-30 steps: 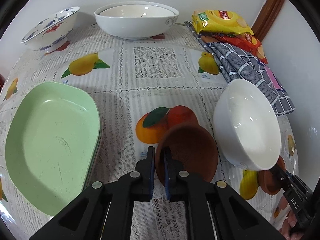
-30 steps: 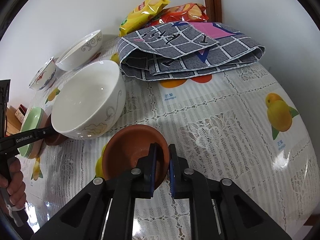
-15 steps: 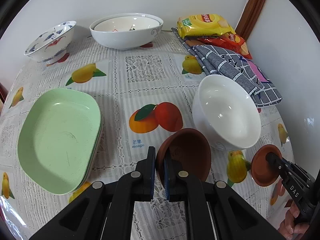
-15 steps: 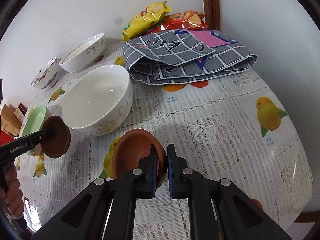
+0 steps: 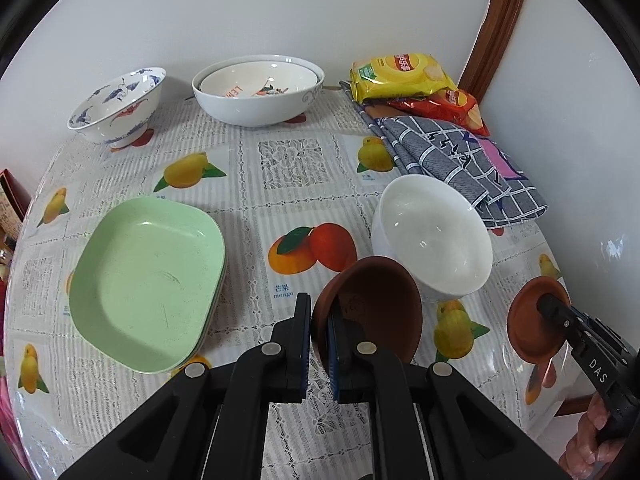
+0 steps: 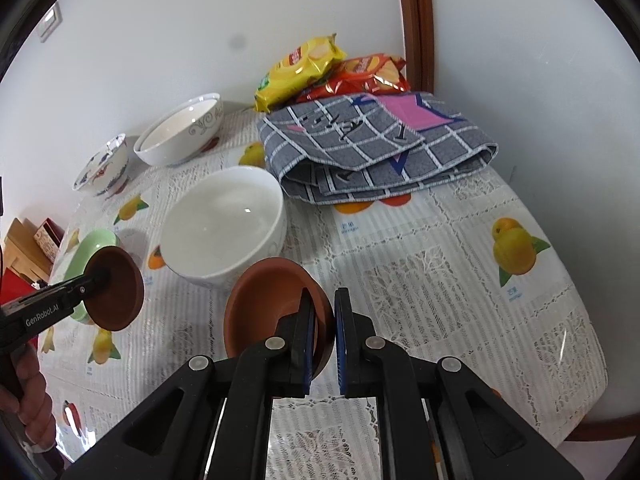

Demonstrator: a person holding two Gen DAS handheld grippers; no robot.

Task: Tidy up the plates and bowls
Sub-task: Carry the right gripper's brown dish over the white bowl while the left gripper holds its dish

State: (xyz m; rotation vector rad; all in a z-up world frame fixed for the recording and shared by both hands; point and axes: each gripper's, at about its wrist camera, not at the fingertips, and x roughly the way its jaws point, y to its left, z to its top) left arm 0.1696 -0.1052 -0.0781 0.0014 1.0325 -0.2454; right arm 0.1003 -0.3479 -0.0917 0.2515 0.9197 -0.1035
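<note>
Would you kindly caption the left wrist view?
Left hand-held gripper clamps a brown bowl above the fruit-print tablecloth.

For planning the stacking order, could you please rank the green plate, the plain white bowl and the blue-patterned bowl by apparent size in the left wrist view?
1. Green plate, clearly largest.
2. Plain white bowl.
3. Blue-patterned bowl, smallest looking, though it sits farthest from the camera, so its true rank against the white bowl is unsure.

A folded grey checked cloth [image 6: 376, 148] lay on the fruit-print tablecloth [image 6: 460, 280], touching yellow [image 6: 300, 68] and red snack bags [image 6: 360, 74] against the wall
</note>
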